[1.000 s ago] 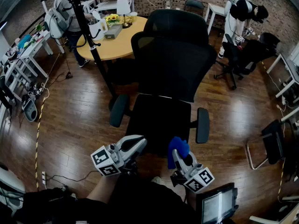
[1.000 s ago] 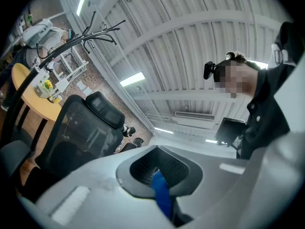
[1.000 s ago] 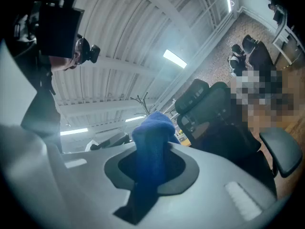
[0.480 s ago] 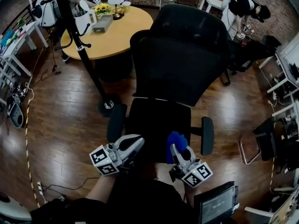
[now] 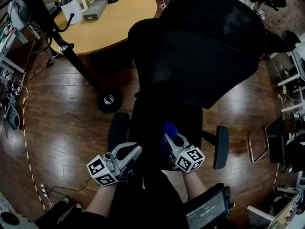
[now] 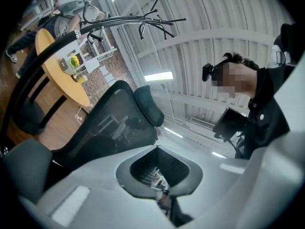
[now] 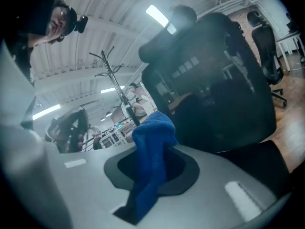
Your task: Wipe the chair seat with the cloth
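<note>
Right gripper (image 5: 167, 136): fingers clenched on the blue cloth (image 5: 169, 129), a wad standing up past the tips and a tail hanging down through the gap, plain in the right gripper view.

Left gripper (image 5: 135, 150): fingers look closed on nothing. It hangs low at the seat's front-left corner, near the left armrest (image 5: 117, 130).

Change over the last second: the chair now fills far more of the head view, so the person is closer in. The cloth, which was short of the seat's front edge, now sits over the front part of the seat (image 5: 188, 120). In the right gripper view the backrest (image 5: 205, 46) now looms behind the cloth where ceiling showed before.

Meaning: the cloth is at the surface to be wiped. Contact with the seat can't be told, black on black. No wiped patch is visible.
</note>
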Demonstrator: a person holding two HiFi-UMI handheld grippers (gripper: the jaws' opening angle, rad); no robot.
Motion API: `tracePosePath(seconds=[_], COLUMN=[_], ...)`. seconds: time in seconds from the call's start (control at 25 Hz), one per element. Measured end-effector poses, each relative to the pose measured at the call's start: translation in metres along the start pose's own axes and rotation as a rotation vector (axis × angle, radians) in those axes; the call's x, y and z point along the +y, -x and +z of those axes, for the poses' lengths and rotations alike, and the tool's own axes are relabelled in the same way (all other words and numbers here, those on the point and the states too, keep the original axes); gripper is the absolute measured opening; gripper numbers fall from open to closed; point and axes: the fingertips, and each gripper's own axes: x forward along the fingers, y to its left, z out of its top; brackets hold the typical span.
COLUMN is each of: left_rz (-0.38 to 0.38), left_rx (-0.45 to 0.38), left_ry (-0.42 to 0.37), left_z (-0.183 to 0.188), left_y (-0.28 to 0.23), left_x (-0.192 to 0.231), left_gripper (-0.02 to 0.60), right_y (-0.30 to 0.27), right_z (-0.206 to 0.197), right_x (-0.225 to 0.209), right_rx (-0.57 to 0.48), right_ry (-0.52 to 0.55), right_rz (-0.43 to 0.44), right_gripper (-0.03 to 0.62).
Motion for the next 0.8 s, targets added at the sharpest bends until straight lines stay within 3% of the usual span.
tracePosePath(seconds=[0.16,0.4,0.6,0.8], left_rz=[0.113,0.211,0.227,0.219], left_rx=[-0.056,-0.14,-0.154,-0.149], left_ry=[0.056,0.109,0.123,0.119], left_z=[-0.027,-0.052,-0.062,-0.058], left_y=[0.014,0.008,0.017,0.023], left_x=[0.034,0.063,0.068,0.068], left_gripper=[0.003,0.003,0.003,0.003], right_y=[-0.075,-0.198,-0.247,-0.247], right_z=[-0.045,-0.087,-0.132,-0.137], right_x=[-0.057,-0.135,-0.146,-0.146], right_rx=[0.108,0.249,0.348,0.345], right_ry=[-0.003,0.143,0.236,0.274], right_rz=[-0.009,-0.055,-0.075,-0.104], right_gripper=[0.058,0.058,0.058,0.058])
